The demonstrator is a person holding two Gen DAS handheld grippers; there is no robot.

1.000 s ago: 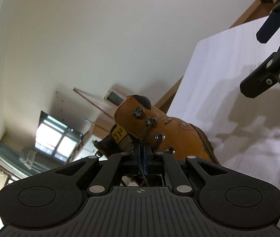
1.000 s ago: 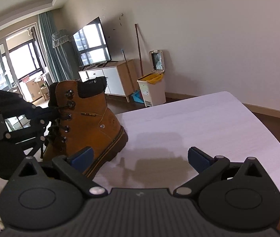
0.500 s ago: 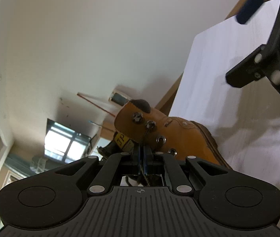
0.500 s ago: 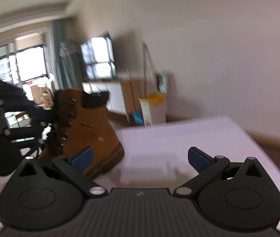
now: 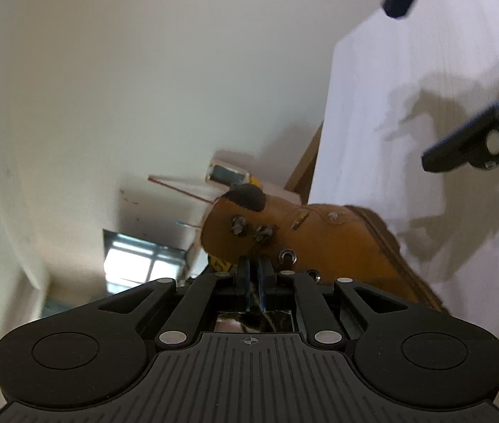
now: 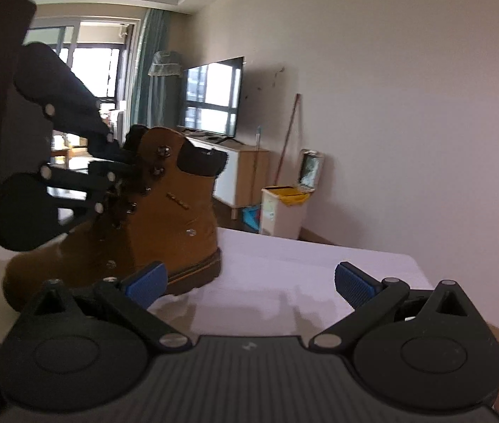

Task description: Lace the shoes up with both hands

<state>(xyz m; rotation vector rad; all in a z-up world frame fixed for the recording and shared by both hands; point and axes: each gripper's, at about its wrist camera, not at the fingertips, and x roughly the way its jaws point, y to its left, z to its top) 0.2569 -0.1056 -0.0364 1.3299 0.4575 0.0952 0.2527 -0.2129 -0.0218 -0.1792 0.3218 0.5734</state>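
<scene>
Left claw, jaws just easing apart, pinches dark lace of tan leather boot (pinch hidden in right view); right claw gapes, boot at ten o'clock.

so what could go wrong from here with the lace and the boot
The left hand-held gripper pinches the dark lace in a narrow gap by the boot hooks; a slack grip could let it slip. The boot stands near the table edge, so a hard tug might tip it. The right hand-held gripper hangs open, not steadying anything.
</scene>
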